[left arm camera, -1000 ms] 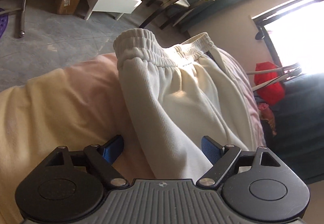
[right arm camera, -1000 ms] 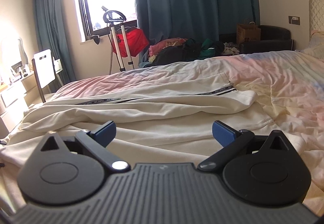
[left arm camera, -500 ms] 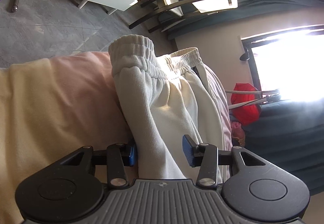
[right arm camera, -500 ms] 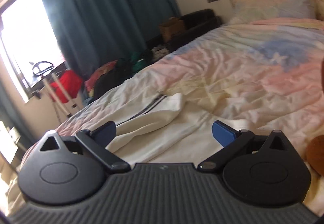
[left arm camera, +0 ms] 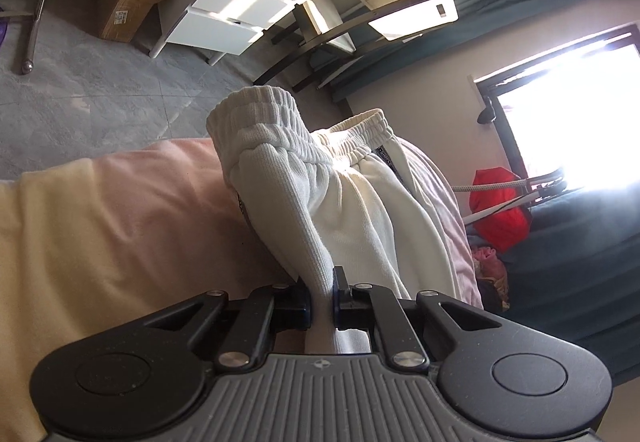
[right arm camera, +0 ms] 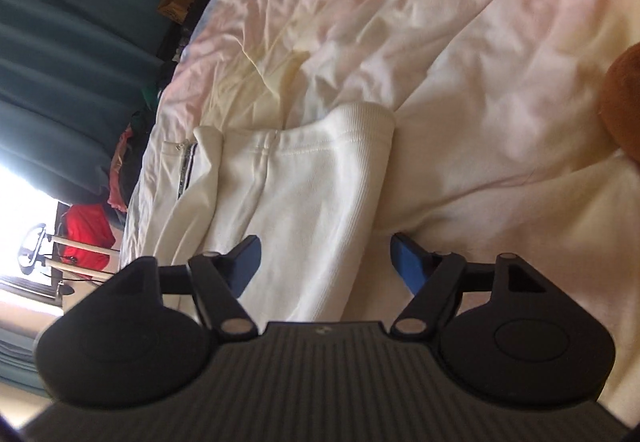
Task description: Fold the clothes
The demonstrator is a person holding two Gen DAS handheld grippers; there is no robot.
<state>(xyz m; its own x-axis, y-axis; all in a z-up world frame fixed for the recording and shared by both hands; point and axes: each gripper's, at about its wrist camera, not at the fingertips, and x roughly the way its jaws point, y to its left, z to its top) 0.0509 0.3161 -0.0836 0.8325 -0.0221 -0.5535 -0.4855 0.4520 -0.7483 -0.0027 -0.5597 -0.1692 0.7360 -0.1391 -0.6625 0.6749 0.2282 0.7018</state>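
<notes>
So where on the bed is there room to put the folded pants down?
The pink and yellow blanket lies bare between the white pants and the brown toy. It is also bare beside the waistband. Clothes are heaped by the curtain.

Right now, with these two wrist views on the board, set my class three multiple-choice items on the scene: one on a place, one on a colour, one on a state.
1. Where do the white sweatpants lie?
A. on the bed
B. on the floor
C. on a chair

2. What colour is the bag by the window?
A. green
B. red
C. yellow

3. How does the left gripper stand?
A. wide open
B. shut on nothing
C. shut on the sweatpants

Answers:
1 A: the fabric rests on the pink and yellow bedsheet.
2 B: it shows bright red beside the white stand.
3 C: its blue pads pinch a ridge of white fabric, while the right gripper hangs open over the leg cuff.
</notes>
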